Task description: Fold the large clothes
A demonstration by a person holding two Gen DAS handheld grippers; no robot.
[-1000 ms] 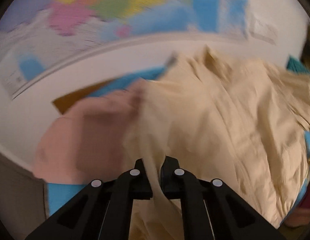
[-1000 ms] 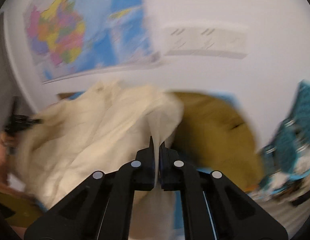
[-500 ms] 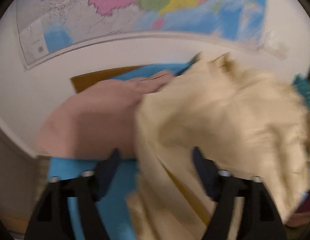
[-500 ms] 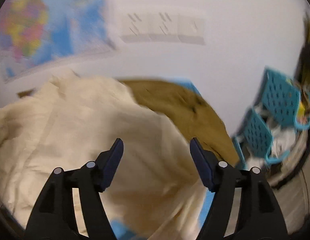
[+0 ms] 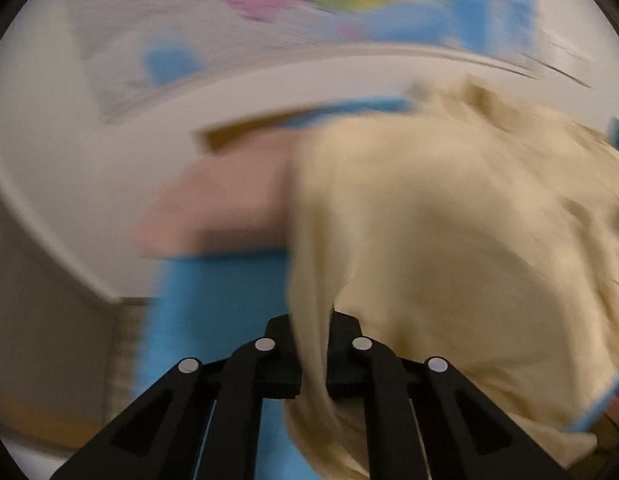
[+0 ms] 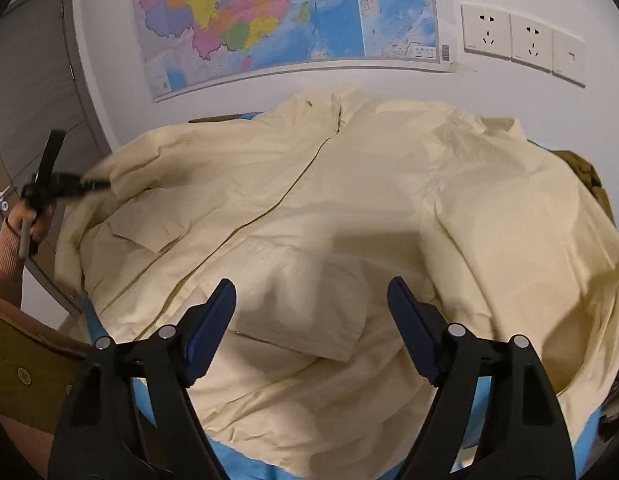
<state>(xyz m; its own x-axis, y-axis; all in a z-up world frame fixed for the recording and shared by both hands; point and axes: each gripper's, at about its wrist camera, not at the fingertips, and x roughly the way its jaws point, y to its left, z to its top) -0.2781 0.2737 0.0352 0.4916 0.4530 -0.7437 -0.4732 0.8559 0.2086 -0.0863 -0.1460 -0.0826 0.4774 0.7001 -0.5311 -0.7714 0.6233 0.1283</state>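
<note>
A large cream jacket (image 6: 349, 208) lies spread front-up over a blue-covered table (image 6: 245, 460), collar toward the wall. My right gripper (image 6: 311, 312) is open and empty, hovering over the jacket's lower front near a chest pocket. My left gripper (image 5: 311, 344) is shut on a fold of the cream jacket (image 5: 449, 240) at its left edge; the view is blurred by motion. In the right wrist view the left gripper (image 6: 97, 184) shows at the far left, held by a hand, pinching the jacket's left sleeve area.
A pink garment (image 5: 221, 208) lies on the blue table cover (image 5: 213, 300) left of the jacket. An olive-brown garment (image 6: 585, 172) peeks out at the far right. A wall map (image 6: 269, 20), wall sockets (image 6: 521, 40) and a grey door (image 6: 29, 100) stand behind.
My right gripper let go of the jacket and now stays open above it. My left gripper opened half a second ago and has shut again on the jacket's left edge.
</note>
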